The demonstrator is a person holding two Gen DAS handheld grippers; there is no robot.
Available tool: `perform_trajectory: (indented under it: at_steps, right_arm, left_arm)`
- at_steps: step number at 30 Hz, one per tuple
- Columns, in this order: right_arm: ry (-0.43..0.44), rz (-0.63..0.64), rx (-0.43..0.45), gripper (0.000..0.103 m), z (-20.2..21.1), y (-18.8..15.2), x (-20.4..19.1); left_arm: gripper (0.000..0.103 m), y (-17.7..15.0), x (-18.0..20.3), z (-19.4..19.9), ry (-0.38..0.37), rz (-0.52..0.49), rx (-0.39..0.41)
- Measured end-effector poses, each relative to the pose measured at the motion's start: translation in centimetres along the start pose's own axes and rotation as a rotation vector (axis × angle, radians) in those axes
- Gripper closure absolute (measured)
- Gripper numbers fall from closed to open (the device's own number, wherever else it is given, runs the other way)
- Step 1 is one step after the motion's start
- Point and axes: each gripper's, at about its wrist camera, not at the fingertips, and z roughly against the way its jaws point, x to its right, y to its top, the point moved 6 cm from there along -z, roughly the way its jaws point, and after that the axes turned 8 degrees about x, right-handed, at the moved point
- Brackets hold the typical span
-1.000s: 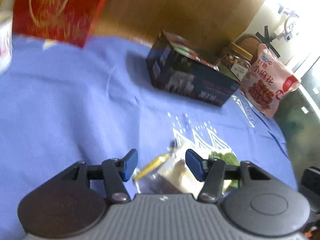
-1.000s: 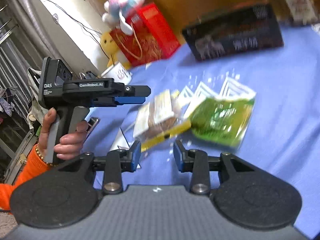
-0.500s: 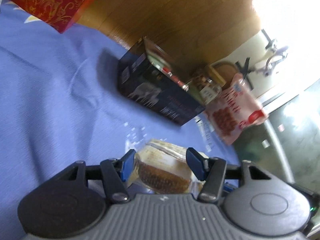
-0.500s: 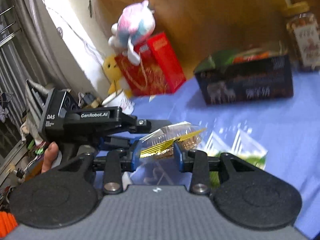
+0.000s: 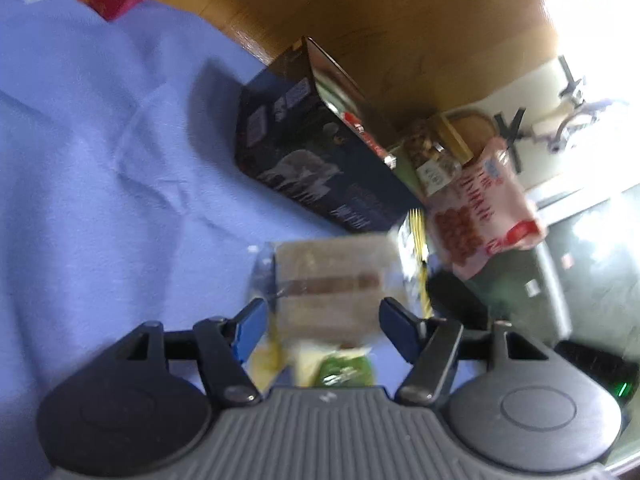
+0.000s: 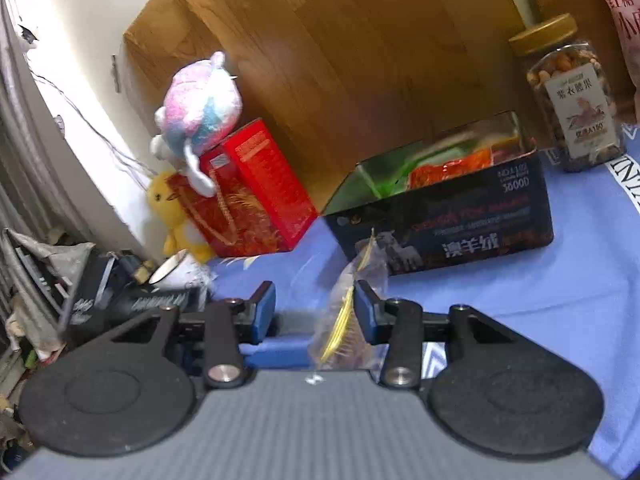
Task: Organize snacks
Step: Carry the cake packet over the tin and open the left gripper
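Bedspread (image 6: 580,288), soft creased blue cloth, carries a dark glossy open box (image 6: 448,216) near its far edge. You have lifted the crinkly clear-wrapped cake (image 5: 332,280) off it. Left gripper (image 5: 323,326) and right gripper (image 6: 315,312) are both opening, wrapper between each pair.

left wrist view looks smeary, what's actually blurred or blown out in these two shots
Left wrist view: motion blur smears the wrapped cake and dark box; window glare whites out the upper right corner. Right wrist view: sharper, nut jar label legible, straight edges bowed by the fisheye.
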Motion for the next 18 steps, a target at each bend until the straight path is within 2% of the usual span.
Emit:
perform_trajectory:
  at_steps: [2,6,10,12,14,18]
  right_arm:
    - [0.013,0.002,-0.009,0.056,-0.9,-0.1,0.1]
    - [0.076,-0.005,-0.066,0.056,-3.0,-0.9,-1.1]
    - [0.121,0.132,-0.102,0.056,-4.4,-3.0,-4.9]
    - [0.165,0.199,-0.138,0.057,-4.6,-4.3,-6.6]
    - [0.179,0.23,-0.132,0.057,-4.2,-4.6,-7.1]
    - [0.128,0.234,-0.111,0.055,-3.3,-3.9,-4.9]
  left_arm:
    - [0.039,0.3,-0.6,1.3,0.047,-0.04,0.028]
    - [0.039,1.6,-2.4,4.8,0.076,-0.01,0.104]
    - [0.038,2.6,-4.3,8.4,0.135,0.008,0.187]
    - [0.038,2.7,-5.0,9.3,0.132,0.026,0.201]
    - [0.038,2.8,-5.7,9.8,0.137,0.044,0.207]
    - [0.034,2.7,-5.8,8.8,0.117,0.036,0.184]
